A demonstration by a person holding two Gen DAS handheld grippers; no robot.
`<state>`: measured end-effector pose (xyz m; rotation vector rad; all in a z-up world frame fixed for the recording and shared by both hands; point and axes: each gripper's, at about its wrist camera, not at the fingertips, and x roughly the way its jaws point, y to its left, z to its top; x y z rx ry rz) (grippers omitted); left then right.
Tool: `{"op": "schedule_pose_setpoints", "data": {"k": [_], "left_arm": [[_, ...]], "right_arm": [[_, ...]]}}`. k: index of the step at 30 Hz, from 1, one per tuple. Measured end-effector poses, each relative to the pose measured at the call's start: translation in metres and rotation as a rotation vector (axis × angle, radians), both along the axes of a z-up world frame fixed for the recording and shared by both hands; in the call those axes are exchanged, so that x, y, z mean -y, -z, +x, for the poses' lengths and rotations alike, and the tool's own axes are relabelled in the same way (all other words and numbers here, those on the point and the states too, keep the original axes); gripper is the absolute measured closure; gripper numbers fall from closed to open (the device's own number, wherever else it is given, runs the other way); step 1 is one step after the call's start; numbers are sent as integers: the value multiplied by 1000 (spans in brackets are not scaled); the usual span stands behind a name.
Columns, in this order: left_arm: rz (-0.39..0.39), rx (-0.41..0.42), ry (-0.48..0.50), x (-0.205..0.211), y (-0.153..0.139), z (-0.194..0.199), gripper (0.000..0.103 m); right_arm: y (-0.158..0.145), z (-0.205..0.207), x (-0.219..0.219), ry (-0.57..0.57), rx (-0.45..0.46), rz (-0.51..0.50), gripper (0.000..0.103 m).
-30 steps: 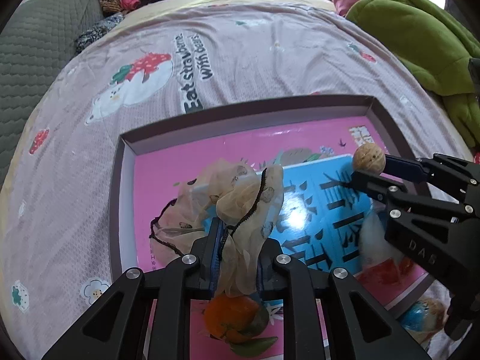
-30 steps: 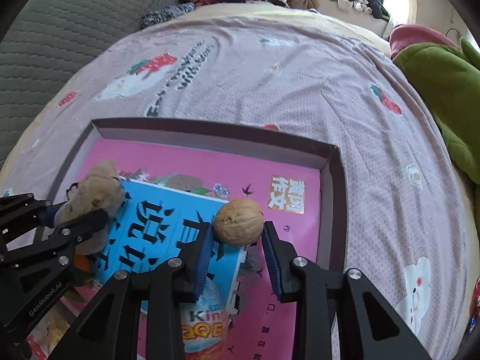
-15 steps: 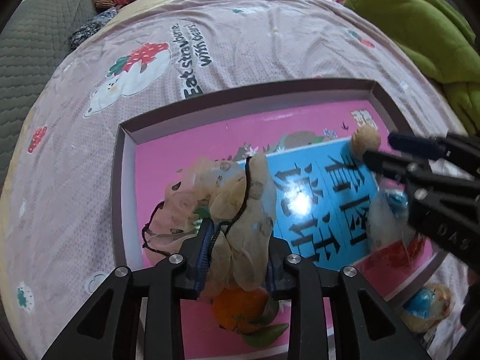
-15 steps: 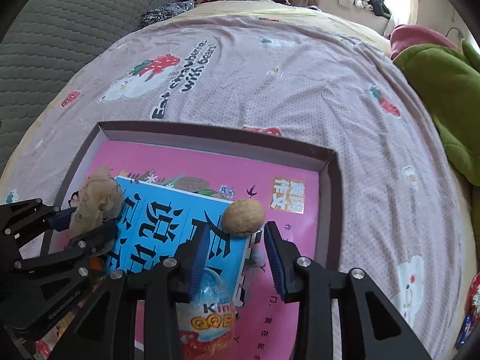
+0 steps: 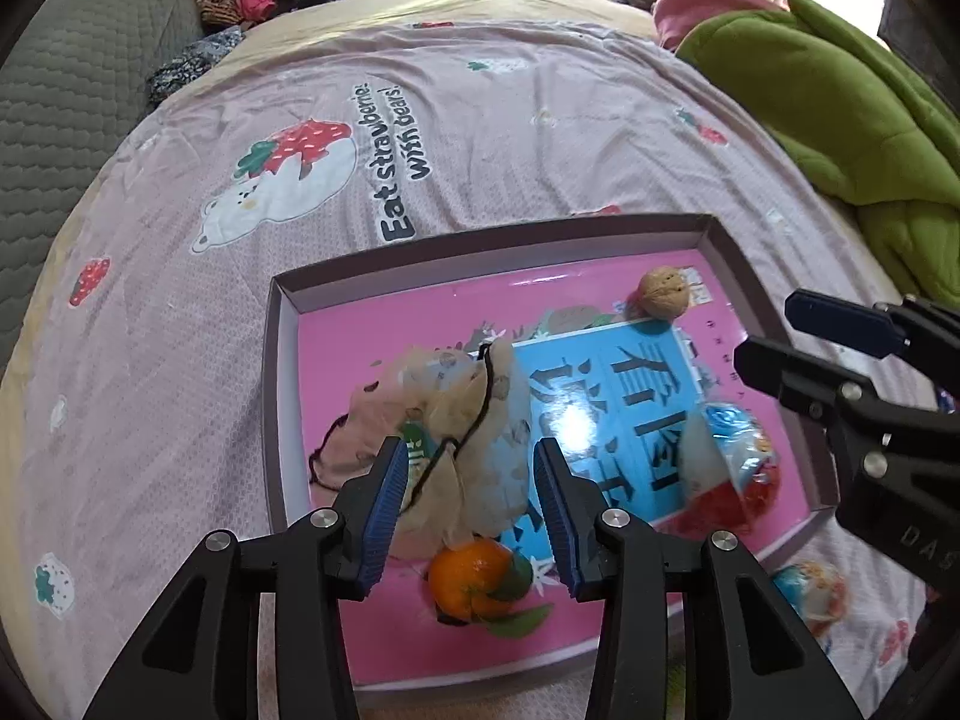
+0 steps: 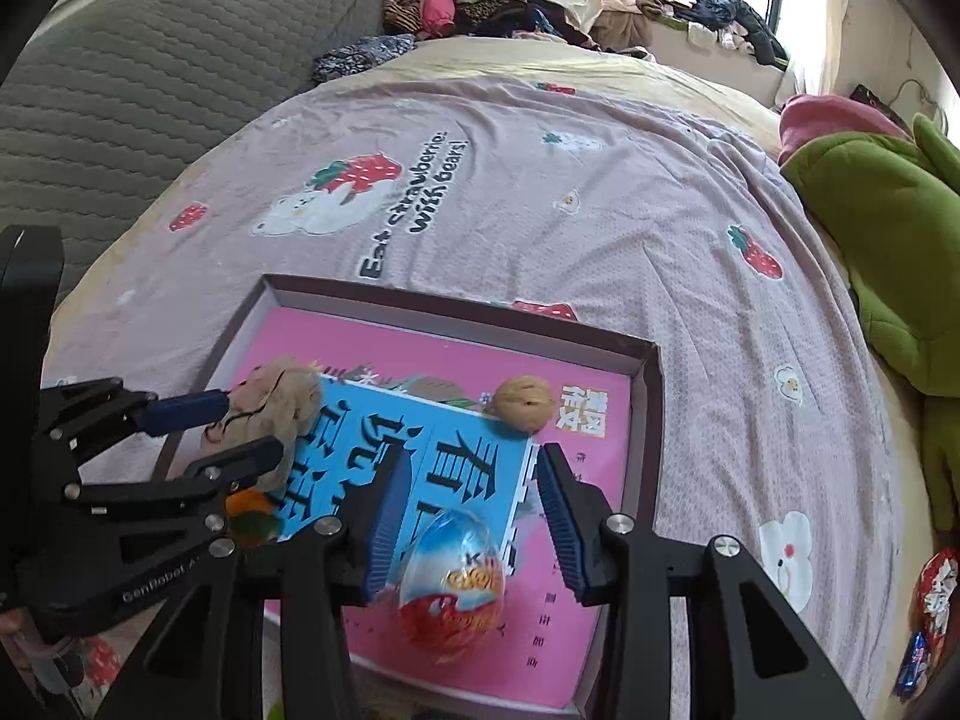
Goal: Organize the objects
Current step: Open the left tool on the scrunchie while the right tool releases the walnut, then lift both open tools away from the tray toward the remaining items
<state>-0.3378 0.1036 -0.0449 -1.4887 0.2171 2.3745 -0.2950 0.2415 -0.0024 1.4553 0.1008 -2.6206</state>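
A shallow box [image 5: 282, 360] with a pink bottom lies on the bed; it also shows in the right wrist view [image 6: 654, 420]. In it lie a blue booklet [image 5: 606, 396], a walnut [image 5: 663, 300] near the far right corner, a Kinder egg [image 6: 453, 582], an orange [image 5: 474, 576] and a beige sheer scrunchie [image 5: 456, 420]. My left gripper [image 5: 465, 498] is open, its jaws on either side of the scrunchie. My right gripper [image 6: 471, 510] is open above the egg, with the walnut [image 6: 522, 402] lying ahead of it.
The bedsheet [image 5: 480, 120] is mauve with strawberry and bear prints. A green blanket [image 5: 840, 108] lies at the right, a grey quilted cushion [image 6: 150, 72] at the left. Clothes pile at the far end. Another wrapped egg [image 5: 810, 594] lies outside the box, near right.
Both grippers opened and drew back. The right one let the walnut go into the box's far right corner. The left one let the scrunchie go onto the booklet's left edge.
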Motion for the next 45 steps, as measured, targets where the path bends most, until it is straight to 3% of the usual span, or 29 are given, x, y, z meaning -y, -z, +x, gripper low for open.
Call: {"op": "schedule_pose_setpoints", "data": {"k": [10,20,31,45], "left_arm": [[25,-24,-39,14,-23,18,58],[42,-67,-59,21,-56,68,58],[48,-125,-6,9,-92,139,58],[53,-150,7,3,-116,191,58]], "right_arm": [[-31,30,-5,-5,-56,14,58],[-61,76,-3,-38,-102,-17,53],[-94,144,0,-68,-182,13,52],[-117,199,-6,-73,-223,-12,52]]}}
